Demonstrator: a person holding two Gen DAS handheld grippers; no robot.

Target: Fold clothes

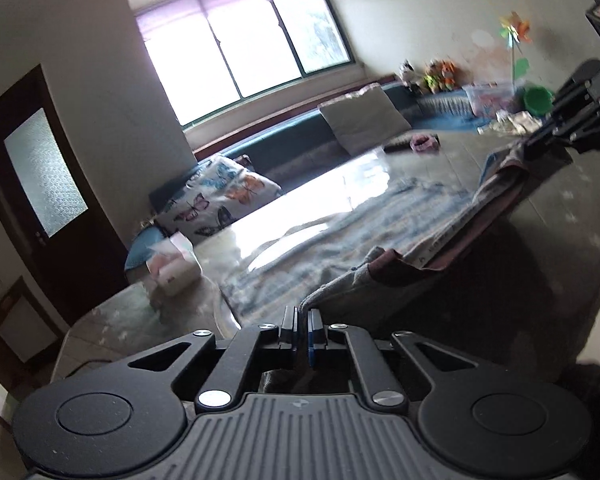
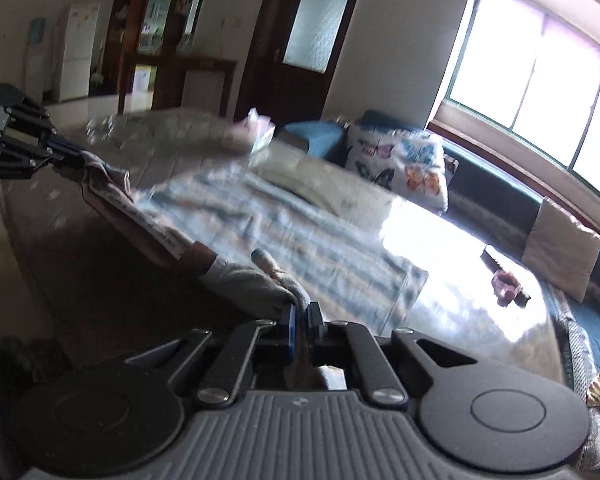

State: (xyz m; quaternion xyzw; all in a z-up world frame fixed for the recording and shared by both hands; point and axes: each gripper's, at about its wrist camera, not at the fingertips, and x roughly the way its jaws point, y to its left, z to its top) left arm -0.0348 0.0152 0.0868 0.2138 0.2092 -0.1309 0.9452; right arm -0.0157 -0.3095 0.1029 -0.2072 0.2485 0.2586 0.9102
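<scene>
Across the glossy table (image 1: 572, 216), a pale blue-and-white striped garment (image 1: 340, 240), spread flat and rumpled over most of the top, glare from the window (image 1: 244, 40) washing out its far side. Along the near edge, lifted clear of the tabletop, a dark maroon band with a white printed strip, strung taut between the two grippers and sagging slightly in the middle; grey ribbed fabric bunched at each held end. Beyond the table, a butterfly-print cushion (image 1: 224, 200) on a teal bench, and a tissue box (image 1: 172, 264) at the table's far-left corner. Left gripper (image 1: 302, 330) pressed together, pinching the grey corner of the garment. Right gripper (image 2: 300, 322) likewise closed tight on the opposite grey corner, cloth pulled up between its fingers.
</scene>
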